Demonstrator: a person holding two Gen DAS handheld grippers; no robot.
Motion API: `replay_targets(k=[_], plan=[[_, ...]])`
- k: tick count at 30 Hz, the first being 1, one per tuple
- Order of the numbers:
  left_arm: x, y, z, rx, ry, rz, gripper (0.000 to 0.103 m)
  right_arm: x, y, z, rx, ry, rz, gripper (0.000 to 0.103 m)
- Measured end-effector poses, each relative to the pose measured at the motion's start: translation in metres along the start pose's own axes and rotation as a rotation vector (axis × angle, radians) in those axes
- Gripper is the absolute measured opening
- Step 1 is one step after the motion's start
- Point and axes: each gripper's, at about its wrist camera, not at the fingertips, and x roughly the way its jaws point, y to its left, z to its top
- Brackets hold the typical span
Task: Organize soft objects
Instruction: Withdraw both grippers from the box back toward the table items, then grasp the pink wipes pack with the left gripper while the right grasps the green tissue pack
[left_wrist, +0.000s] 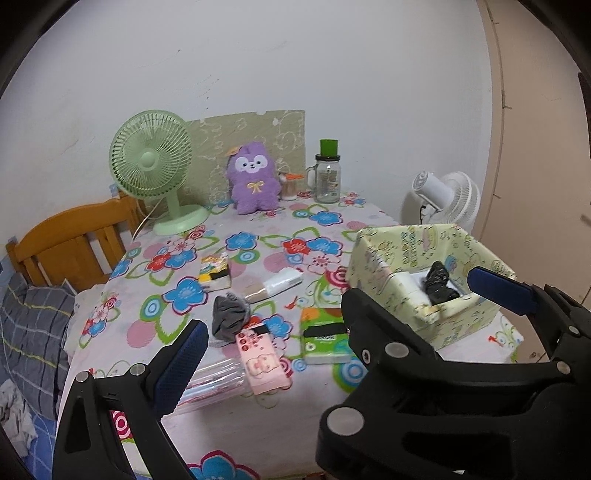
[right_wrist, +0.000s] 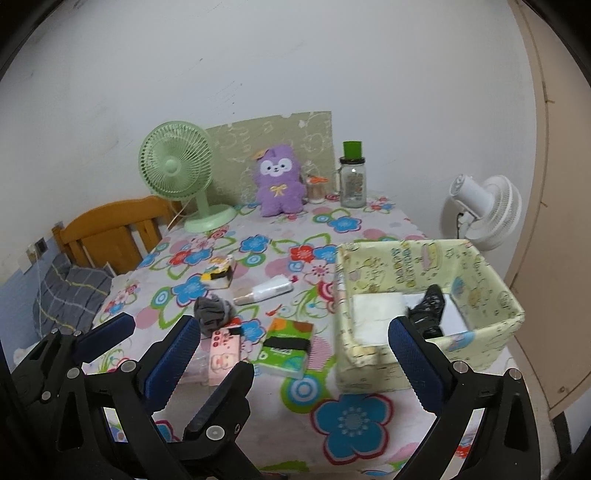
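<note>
A pale green storage box (left_wrist: 469, 321) (right_wrist: 373, 369) stands at the table's right front, with a black sock (left_wrist: 437, 282) (right_wrist: 428, 308) and a white folded item (right_wrist: 376, 306) inside. A grey sock (left_wrist: 229, 315) (right_wrist: 212, 312) lies on the flowered cloth, left of a green tissue pack (left_wrist: 323, 338) (right_wrist: 286, 347). A purple plush (left_wrist: 253, 179) (right_wrist: 279, 181) sits at the back. My left gripper (left_wrist: 334, 314) is open and empty, above the table's front; its fingers (right_wrist: 107, 332) show at the lower left of the right wrist view. My right gripper (right_wrist: 291, 350) is open and empty.
A pink card (left_wrist: 260, 360), a clear plastic bag (left_wrist: 216, 384), a sponge pack (left_wrist: 216, 273) and a white tube (left_wrist: 275, 284) lie mid-table. A green fan (left_wrist: 155, 166), a jar (left_wrist: 328, 177) and a white fan (left_wrist: 443, 199) stand behind. A wooden bed frame (left_wrist: 70, 243) is at the left.
</note>
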Motion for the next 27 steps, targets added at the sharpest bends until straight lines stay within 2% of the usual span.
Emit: replay_targets(k=[15,27], plan=[[0.032,0.032,-0.020,-0.023,0.082,0.045,0.100,0.045,0.026,-0.017,-0.018,0.060,0.030,0.103],[0.061,0.053,-0.029,-0.067,0.149,0.044,0.100,0.081,0.037,-0.024,-0.021,0.133,0.021,0.101]])
